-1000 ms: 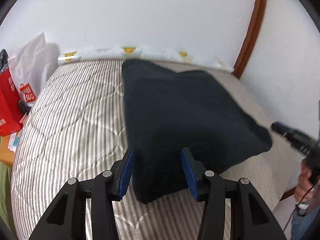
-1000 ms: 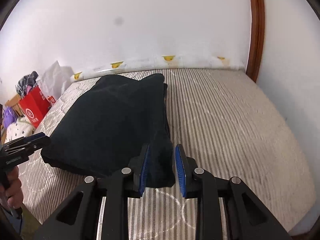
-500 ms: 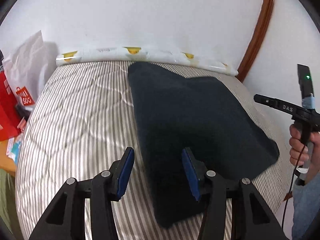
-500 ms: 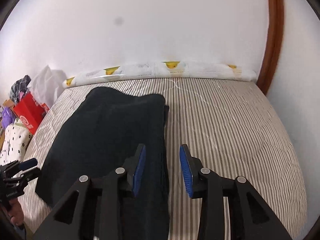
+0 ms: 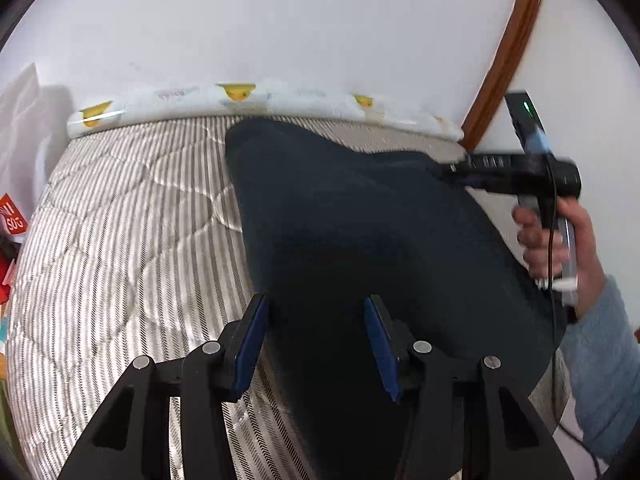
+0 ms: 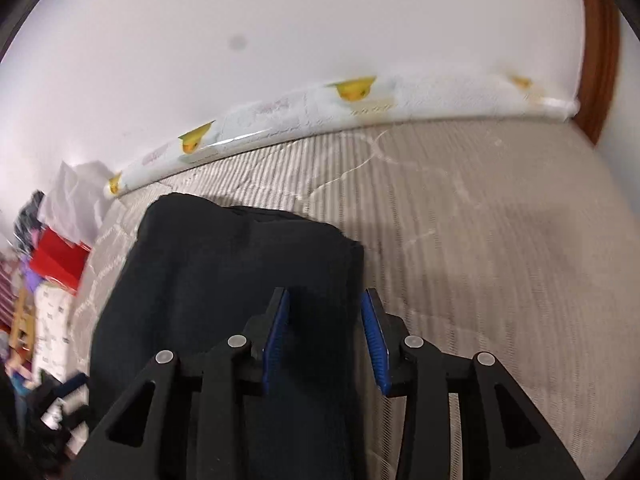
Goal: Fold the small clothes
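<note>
Dark folded garment (image 5: 360,216) lies lengthwise on the striped bed (image 5: 132,232), pointing toward the wall; both grippers' fingers (image 6: 276,332) apart, unclamped.

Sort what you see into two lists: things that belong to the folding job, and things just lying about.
Part of the job: dark garment; left tongs; right tongs; striped bed cover.

Lying about: red bag; white bag; patterned roll.

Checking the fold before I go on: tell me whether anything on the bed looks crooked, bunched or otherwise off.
Nothing is spilled or damaged. The dark garment lies folded on the striped mattress, but its far edge is uneven: one corner rises higher than the other, with a dip between.
</note>
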`<state>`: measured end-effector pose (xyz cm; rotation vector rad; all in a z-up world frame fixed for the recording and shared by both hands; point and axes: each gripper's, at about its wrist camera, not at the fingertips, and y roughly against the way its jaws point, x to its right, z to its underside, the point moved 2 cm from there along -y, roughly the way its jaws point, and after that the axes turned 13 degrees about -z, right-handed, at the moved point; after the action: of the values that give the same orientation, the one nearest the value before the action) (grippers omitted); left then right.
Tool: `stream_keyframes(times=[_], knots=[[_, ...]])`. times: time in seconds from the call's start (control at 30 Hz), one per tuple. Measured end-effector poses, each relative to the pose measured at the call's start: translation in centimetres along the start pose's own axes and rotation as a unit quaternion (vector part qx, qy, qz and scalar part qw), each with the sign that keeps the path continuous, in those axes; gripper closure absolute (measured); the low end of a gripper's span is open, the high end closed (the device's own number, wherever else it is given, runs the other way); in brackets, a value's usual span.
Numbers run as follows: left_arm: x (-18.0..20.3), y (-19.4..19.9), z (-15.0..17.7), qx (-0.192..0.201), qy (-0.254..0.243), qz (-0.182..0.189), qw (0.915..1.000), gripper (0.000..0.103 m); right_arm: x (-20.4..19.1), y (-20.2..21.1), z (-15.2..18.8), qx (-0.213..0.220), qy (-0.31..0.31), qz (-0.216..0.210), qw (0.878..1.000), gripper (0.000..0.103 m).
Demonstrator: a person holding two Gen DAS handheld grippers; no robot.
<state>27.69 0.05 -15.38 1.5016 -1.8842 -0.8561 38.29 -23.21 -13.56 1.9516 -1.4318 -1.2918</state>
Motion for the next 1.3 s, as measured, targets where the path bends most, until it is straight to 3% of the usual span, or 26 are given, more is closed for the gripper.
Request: stream_keyframes(times=[0.03,0.1,0.23,0.3,0.43,0.57,0.83,0.97,1.13,1.3], knots=[[0.1,0.0,0.1,0.001,-0.002,-0.002,1.0,0.054,0.1,-0.6,-0.2,-0.005,-0.007,-0.011,1.0,0.067],[0.2,-0.1,0.2,0.001,-0.009,-0.005,0.9999,0.054,0.1,-0.9,-0.7,0.001,-0.009,-0.024,1.0,0.091],[0.1,0.0,0.2,-0.007,-0.005,0.007,0.9999,0.054,-0.5,1.8,-1.4,0.076,0.041,-0.041,0.995,0.094],[0.2,0.1,0.3,-0.009,-0.006,0.006,0.9999,0.053,0.6,1.3,-1.5,0.067,0.02,-0.038,0.997,0.094],[0.2,0.4,0.7,-0.014,0.0,-0.002,0.9999,0.054,2.0,0.2,-0.8,0.032,-0.015,-0.025,0.999,0.084],[0.3,1.4,1.5,-0.013,0.004,-0.011,0.9998,0.054,1.5,4.4,1.1,0.072,-0.011,0.002,0.997,0.078],[0.2,3.3,4.1,-0.022,0.036,-0.035,0.9985,0.053,-0.9,8.4,11.0,0.049,0.032,-0.012,0.998,0.075],[0.2,5.3,5.0,-0.022,0.051,-0.04,0.9977,0.053,0.2,7.8,15.1,0.024,0.026,0.065,0.997,0.075],[1.2,8.1,5.2,-0.011,0.053,-0.062,0.9966,0.049,-1.7,12.8,16.9,0.068,0.001,0.074,0.995,0.071],[2.9,12.0,5.9,0.025,0.043,-0.101,0.9937,0.035,-5.8,17.6,18.1,0.096,0.031,0.102,0.99,0.054]])
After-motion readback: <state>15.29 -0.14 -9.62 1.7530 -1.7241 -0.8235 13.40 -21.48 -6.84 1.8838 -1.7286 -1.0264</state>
